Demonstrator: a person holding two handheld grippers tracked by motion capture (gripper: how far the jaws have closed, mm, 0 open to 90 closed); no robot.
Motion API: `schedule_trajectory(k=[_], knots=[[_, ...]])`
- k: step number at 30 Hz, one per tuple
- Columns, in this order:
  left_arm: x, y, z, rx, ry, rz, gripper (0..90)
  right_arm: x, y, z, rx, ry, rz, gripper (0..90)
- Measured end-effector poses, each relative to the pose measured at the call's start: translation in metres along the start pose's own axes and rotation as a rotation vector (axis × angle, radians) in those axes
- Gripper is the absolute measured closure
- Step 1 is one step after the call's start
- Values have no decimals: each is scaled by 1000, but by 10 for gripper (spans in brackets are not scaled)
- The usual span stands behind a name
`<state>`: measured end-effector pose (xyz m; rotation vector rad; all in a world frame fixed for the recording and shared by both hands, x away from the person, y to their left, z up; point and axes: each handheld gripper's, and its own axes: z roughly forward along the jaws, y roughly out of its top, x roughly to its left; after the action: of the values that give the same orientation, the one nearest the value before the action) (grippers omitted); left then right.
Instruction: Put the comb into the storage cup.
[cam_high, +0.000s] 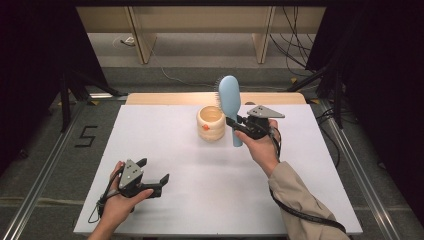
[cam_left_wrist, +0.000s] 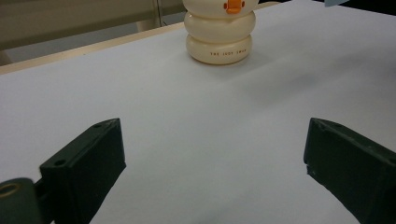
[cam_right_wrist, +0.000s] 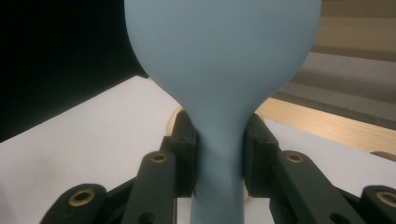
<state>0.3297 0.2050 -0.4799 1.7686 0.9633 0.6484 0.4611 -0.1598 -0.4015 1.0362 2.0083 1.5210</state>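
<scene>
I see the right hand-held gripper (cam_high: 234, 123) raised above the white counter (cam_high: 165, 145), wrist bent inward, jaws pinching the neck of a light blue hairbrush (cam_high: 230, 102) held upright, bristles facing away from me. The brush stands just beside a cream ringed cup (cam_high: 211, 123). My left hand-held gripper (cam_high: 156, 172) rests low near the counter's front edge, jaws spread wide and pointing toward the cup.

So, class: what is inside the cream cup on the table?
From the high view, the cup is open at the top and its near inner wall looks bare. The bottom is hidden by the rim, so its contents cannot be confirmed.
</scene>
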Motion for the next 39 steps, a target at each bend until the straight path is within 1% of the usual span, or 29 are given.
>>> schedule_trajectory(k=[19, 27, 39], knots=[[0, 1, 0, -4, 1, -1, 49, 4, 6, 6, -25, 2, 7, 703], [-3, 3, 2, -8, -3, 1, 49, 5, 9, 8, -37, 0, 7, 703], [-2, 2, 2, -6, -4, -1, 49, 6, 11, 10, -41, -1, 6, 703]])
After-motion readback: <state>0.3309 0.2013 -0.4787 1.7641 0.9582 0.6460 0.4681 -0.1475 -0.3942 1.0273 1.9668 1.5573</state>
